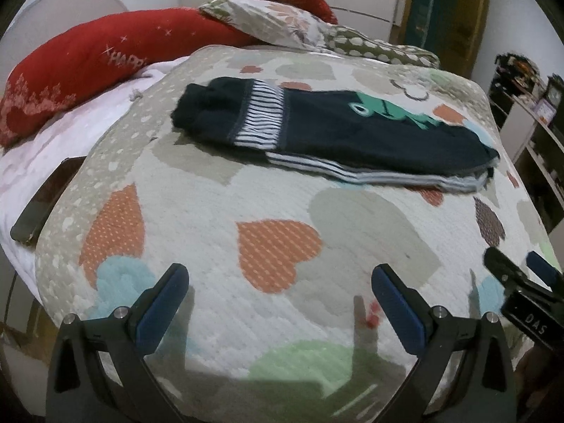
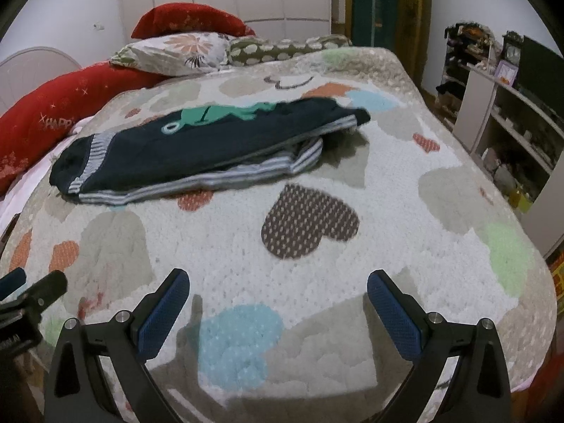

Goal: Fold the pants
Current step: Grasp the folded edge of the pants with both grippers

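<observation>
The navy pants [image 1: 335, 134] lay already folded lengthwise on the heart-print quilt [image 1: 218, 218], well apart from both tools. By my judgement, 1 crosswise fold remained. The left gripper [image 1: 280, 298] and right gripper [image 2: 278, 298] hung wide open and empty. No containers showed.

Pants [image 1: 328, 130] lie on bed quilt [image 1: 218, 197], mid-bed. Pillows [image 1: 88, 63] behind and left. Shelf unit [image 2: 500, 130] right of bed. Both grippers near bed's front edge.
</observation>
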A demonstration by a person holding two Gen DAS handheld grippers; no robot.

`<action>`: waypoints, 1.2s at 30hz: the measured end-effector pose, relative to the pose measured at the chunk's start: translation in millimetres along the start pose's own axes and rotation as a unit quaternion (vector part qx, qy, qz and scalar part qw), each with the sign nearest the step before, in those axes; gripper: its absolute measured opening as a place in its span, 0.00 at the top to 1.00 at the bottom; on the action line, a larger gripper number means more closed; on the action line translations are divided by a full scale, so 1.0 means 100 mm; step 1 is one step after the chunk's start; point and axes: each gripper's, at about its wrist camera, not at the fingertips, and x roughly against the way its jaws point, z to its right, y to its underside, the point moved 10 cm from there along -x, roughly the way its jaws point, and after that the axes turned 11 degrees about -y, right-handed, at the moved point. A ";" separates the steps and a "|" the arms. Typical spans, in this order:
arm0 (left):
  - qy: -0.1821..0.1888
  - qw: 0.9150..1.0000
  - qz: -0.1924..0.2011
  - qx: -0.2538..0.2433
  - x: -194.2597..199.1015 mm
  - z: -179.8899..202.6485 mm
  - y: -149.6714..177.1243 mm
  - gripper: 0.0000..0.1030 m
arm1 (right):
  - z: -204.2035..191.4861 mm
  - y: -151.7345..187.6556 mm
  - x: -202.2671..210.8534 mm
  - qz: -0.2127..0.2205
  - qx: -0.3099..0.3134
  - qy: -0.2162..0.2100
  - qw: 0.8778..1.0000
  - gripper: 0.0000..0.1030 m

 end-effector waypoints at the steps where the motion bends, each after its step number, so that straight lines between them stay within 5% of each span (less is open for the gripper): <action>1: -0.002 1.000 -0.001 0.005 -0.02 -0.04 -0.03 0.00 | 0.01 -0.04 0.01 0.009 0.003 0.008 1.000 0.01; 4: -0.009 1.000 -0.004 0.019 -0.10 -0.17 -0.14 0.00 | 0.03 -0.18 0.03 0.035 0.014 0.012 0.999 0.01; 10: 0.020 0.998 -0.029 0.055 -0.28 -0.32 -0.41 0.00 | 0.03 -0.42 -0.15 0.005 -0.007 -0.055 0.998 0.02; 17: 0.095 0.986 -0.066 0.120 -0.64 -0.35 -0.79 0.00 | 0.18 -0.63 -0.53 -0.037 -0.098 -0.142 0.984 0.27; 23: 0.147 0.971 -0.108 0.154 -1.02 -0.20 -0.95 0.00 | 0.37 -0.74 -0.80 -0.038 -0.167 -0.168 0.971 0.27; 33: 0.148 0.972 -0.110 0.144 -1.26 0.06 -1.26 0.00 | 0.38 -1.07 -1.14 -0.017 -0.205 -0.190 0.960 0.26; 34: 0.141 0.974 -0.110 0.140 -1.26 0.07 -1.27 0.03 | 0.38 -1.09 -1.16 -0.016 -0.205 -0.189 0.960 0.28; 36: 0.100 0.982 -0.109 0.120 -1.28 0.06 -1.29 0.47 | 0.40 -1.11 -1.21 -0.017 -0.211 -0.178 0.961 0.64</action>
